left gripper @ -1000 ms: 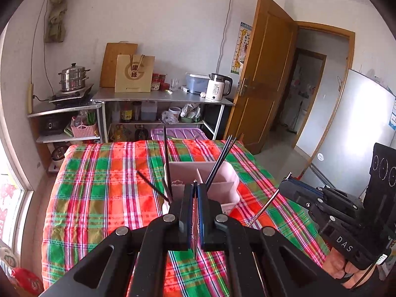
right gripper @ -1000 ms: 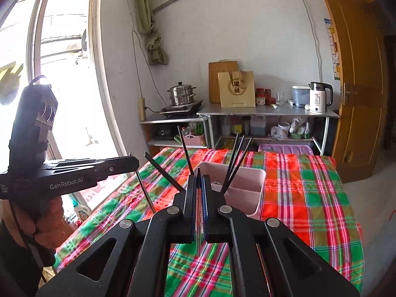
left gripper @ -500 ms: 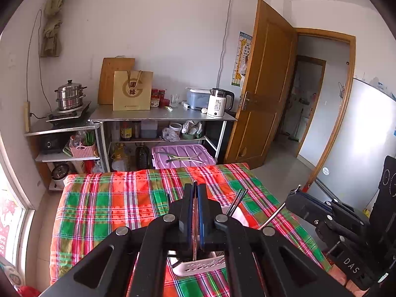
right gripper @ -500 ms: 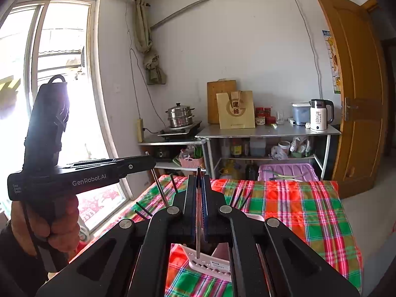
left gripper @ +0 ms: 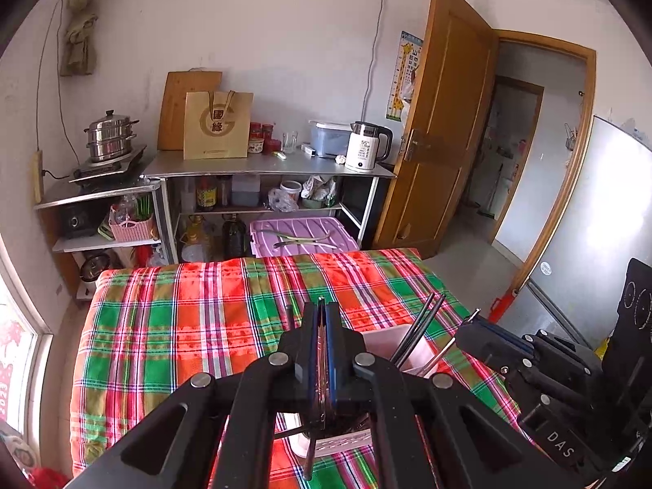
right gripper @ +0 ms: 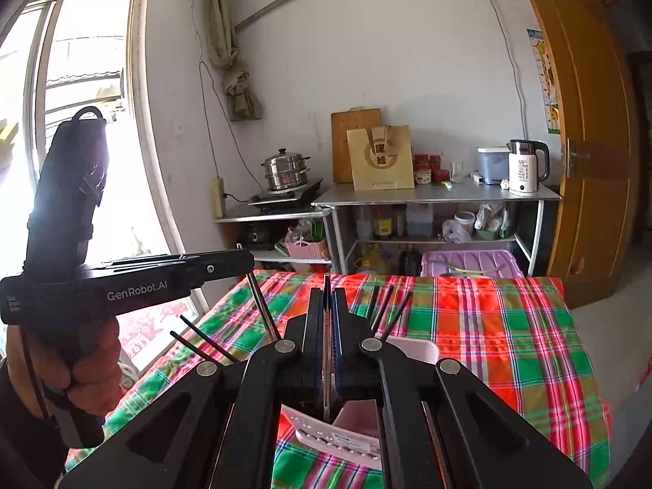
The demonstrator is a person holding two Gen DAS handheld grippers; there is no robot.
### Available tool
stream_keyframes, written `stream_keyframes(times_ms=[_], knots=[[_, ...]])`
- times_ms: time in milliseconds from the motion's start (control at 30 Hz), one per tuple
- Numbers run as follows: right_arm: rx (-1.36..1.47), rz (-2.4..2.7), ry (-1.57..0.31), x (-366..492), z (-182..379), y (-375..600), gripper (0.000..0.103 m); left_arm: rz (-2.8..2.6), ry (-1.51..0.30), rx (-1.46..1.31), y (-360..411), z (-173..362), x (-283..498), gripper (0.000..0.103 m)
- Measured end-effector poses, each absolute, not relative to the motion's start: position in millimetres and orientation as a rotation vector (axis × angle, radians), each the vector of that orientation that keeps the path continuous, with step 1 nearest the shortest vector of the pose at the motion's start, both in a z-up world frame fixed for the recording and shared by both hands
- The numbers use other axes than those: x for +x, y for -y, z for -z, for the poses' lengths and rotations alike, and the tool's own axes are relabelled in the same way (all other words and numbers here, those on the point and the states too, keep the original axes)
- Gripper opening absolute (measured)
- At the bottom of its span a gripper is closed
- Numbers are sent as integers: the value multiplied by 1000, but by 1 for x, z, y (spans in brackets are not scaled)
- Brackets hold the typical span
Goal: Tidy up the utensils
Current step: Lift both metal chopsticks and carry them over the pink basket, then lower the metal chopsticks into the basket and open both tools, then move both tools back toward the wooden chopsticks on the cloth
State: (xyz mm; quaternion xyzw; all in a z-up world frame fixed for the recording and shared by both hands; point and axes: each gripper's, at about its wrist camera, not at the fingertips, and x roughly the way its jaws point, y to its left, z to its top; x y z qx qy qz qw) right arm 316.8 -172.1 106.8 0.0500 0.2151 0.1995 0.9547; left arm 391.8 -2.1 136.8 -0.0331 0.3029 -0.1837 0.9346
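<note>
A pink utensil holder (left gripper: 387,336) stands on the plaid tablecloth (left gripper: 183,326), mostly hidden under my fingers. Black chopsticks (left gripper: 419,326) lean out of it. My left gripper (left gripper: 322,309) is above the holder, shut on a thin metal chopstick (left gripper: 308,464) that points down. In the right wrist view the pink holder (right gripper: 411,350) is under my right gripper (right gripper: 327,293), which is shut on a second thin metal stick (right gripper: 326,366). There the left gripper (right gripper: 244,258), held by a hand (right gripper: 85,375), shows its metal chopstick (right gripper: 265,309) slanting down beside more black chopsticks (right gripper: 203,342).
A steel shelf (left gripper: 265,167) with a kettle (left gripper: 364,146), a paper bag and jars stands behind the table. A purple bin lid (left gripper: 301,236) lies just past the table's far edge. An open wooden door (left gripper: 440,122) is at the right, a window (right gripper: 81,122) at the left.
Both grippers have moved level over the table. The pink holder has gone from ahead of the fingertips to underneath them. Both stay shut on their metal sticks.
</note>
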Motion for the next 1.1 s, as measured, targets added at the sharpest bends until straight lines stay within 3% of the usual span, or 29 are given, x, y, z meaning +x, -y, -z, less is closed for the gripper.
stream_keyframes(times_ms=[567, 800, 1100], knots=[[98, -410, -586, 323, -59, 169, 4, 357, -729, -44, 3, -100, 401, 4], [111, -399, -547, 309, -73, 181, 10, 336, -678, -54, -5, -112, 386, 5], [107, -387, -491, 262, -82, 199, 11, 314, -568, -56, -15, -132, 328, 6]])
